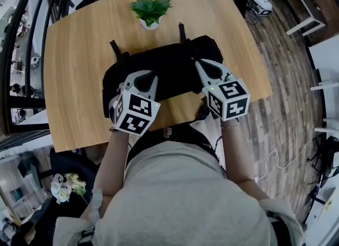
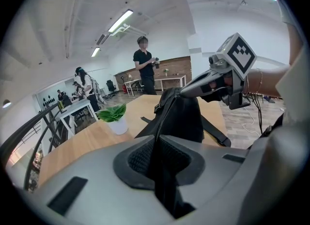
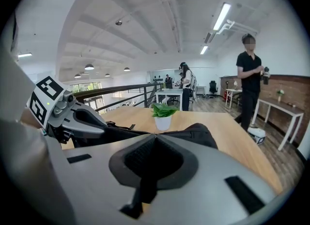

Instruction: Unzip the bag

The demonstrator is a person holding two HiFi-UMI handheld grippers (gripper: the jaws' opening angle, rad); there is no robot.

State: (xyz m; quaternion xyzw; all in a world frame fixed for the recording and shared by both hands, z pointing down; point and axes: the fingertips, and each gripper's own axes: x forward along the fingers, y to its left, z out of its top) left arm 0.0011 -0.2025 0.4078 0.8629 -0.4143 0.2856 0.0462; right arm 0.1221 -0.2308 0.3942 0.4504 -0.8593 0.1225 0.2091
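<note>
Bag lies flat on table, near edge. L gripper: jaws narrow, clamped on bag fabric at zip end. R gripper: jaws closed, apparently on pull. Keep L anchor taut; draw R along zip line, steady, w/o lifting.

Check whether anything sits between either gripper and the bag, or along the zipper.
Nothing visible does. The left gripper is clamped on the bag at one end. The right gripper pinches its top at the zipper, so neither has a gap to block. The plant stands behind the bag, apart from it.
</note>
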